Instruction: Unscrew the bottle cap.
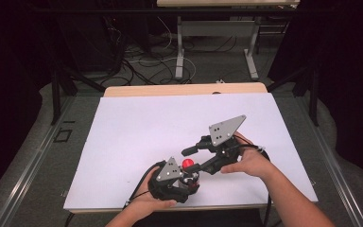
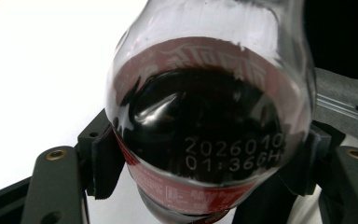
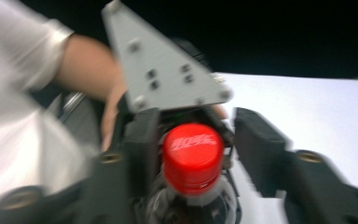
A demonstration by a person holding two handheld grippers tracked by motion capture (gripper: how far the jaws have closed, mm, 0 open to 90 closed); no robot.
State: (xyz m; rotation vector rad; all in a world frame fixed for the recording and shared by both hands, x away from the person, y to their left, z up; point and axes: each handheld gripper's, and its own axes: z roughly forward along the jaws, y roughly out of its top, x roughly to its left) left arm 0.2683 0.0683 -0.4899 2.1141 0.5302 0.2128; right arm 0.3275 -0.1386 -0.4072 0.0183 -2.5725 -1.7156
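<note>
- Dark cola fills the clear plastic bottle [image 2: 205, 116]; in the left gripper view its base and cap are cut off, and the printed date code runs out of legibility at its right end.
- Red label band wraps the bottle's shoulder; its white lettering is too distorted to read.
- Left gripper [image 1: 182, 182] is clamped on the bottle, one black jaw pressed to each side of the body.
- Red cap [image 3: 192, 156] sits between the jaws of the right gripper [image 1: 192, 158], closer to the left jaw; the jaws stand apart, not touching it.
- Motion blur softens the right gripper view; the bottle body below the cap is barely discernible.
- Grey plate [image 3: 161, 65] of the left gripper hides the person's hand behind it.
</note>
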